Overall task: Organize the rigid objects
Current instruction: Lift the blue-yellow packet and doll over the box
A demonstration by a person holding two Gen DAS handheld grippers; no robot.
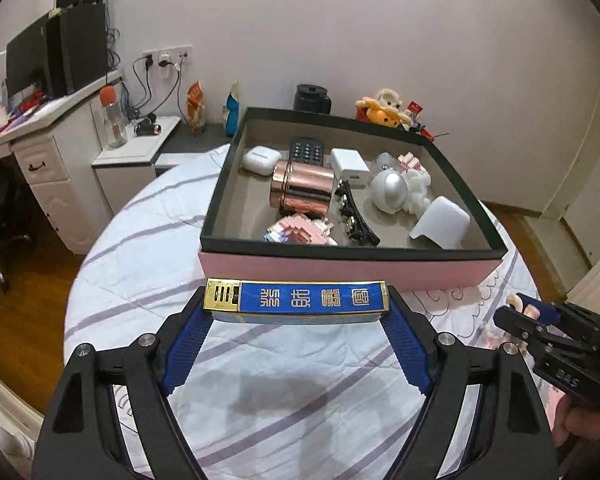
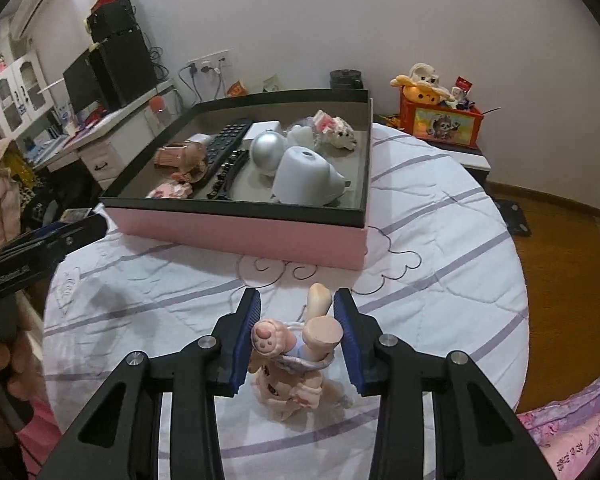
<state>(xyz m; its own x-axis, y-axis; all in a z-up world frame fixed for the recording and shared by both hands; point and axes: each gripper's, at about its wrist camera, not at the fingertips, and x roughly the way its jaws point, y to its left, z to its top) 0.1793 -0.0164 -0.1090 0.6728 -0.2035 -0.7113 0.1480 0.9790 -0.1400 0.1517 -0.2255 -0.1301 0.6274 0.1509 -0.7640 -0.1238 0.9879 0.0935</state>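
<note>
Left wrist view: the pink box [image 1: 348, 268] sits on the quilted bed [image 1: 140, 248], already holding a remote, a copper tin and other items. The left claw [image 1: 298, 312] clamps the blue-and-gold flat case [image 1: 300, 298] end to end, just short of the box wall. Judged rigid, light, glossy; an end grip may slip. The right claw [image 2: 296, 312] stands narrow, pads flanking the doll figure [image 2: 296, 356] at its legs. Judged hard, thin limbs fragile; grip the torso.
</note>
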